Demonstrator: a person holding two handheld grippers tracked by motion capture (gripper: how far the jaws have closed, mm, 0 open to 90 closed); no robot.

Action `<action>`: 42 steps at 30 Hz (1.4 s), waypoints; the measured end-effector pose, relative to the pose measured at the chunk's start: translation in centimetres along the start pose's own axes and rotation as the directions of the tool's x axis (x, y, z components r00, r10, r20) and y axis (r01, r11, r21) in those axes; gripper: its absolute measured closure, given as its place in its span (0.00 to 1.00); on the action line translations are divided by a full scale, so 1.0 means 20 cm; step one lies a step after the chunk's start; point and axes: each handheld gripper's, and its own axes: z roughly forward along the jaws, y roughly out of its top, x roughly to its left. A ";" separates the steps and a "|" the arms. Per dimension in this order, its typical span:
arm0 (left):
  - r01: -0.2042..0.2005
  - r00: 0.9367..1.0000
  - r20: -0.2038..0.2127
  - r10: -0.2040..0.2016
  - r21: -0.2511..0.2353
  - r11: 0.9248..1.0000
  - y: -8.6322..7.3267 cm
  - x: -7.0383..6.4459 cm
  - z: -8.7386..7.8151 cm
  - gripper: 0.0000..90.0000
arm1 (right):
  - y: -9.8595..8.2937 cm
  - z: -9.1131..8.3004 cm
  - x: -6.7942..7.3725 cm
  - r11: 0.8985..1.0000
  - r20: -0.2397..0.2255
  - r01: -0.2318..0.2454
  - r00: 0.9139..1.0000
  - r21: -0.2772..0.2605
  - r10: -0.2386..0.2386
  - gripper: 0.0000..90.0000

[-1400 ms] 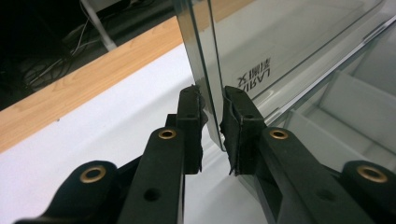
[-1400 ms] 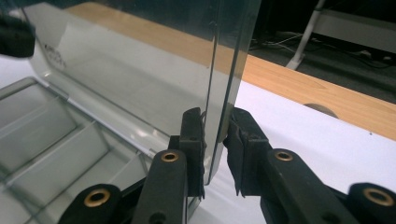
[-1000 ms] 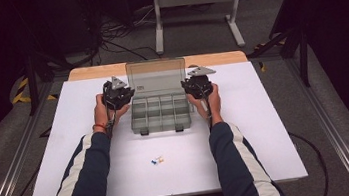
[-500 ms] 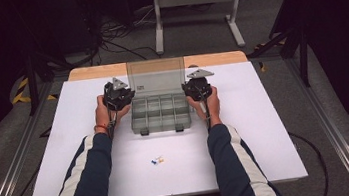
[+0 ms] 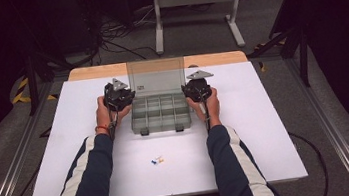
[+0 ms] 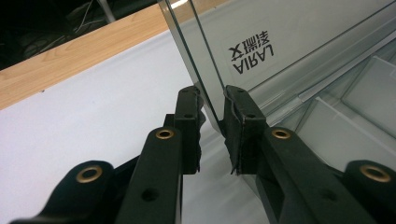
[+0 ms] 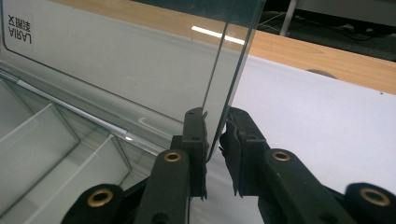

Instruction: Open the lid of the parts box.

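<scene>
**Both grippers at the lid's edges**

Nearest you, small bits (image 5: 157, 160) lie on the white surface (image 5: 267, 132). Your left gripper (image 6: 212, 122) and right gripper (image 7: 213, 135) each straddle a side edge of the raised clear lid (image 5: 155, 73) (jaws slightly apart, barely touching) of the organizer box (image 5: 159, 113) mid-surface.

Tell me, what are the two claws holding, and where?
Both straddle the upright clear plastic lid of the grey compartment box: the left claw at its left side edge, the right claw at its right side edge. A firm pinch cannot be told.
</scene>
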 end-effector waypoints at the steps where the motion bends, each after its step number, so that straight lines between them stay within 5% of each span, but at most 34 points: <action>1: 0.002 1.000 -0.001 -0.002 -0.001 1.000 0.00 0.00 0.00 0.84 | 0.00 0.00 0.00 1.000 0.000 0.001 1.000 0.000 -0.001 0.87; 24: -0.014 0.999 -0.031 0.015 0.016 1.000 0.00 -0.01 0.00 0.79 | 0.00 0.00 0.02 1.000 0.012 0.021 1.000 0.009 -0.021 0.84; 42: -0.071 0.997 -0.017 0.071 -0.013 0.997 0.03 -0.03 -0.14 0.78 | 0.02 -0.11 0.06 0.997 -0.012 0.080 0.997 -0.022 -0.080 0.83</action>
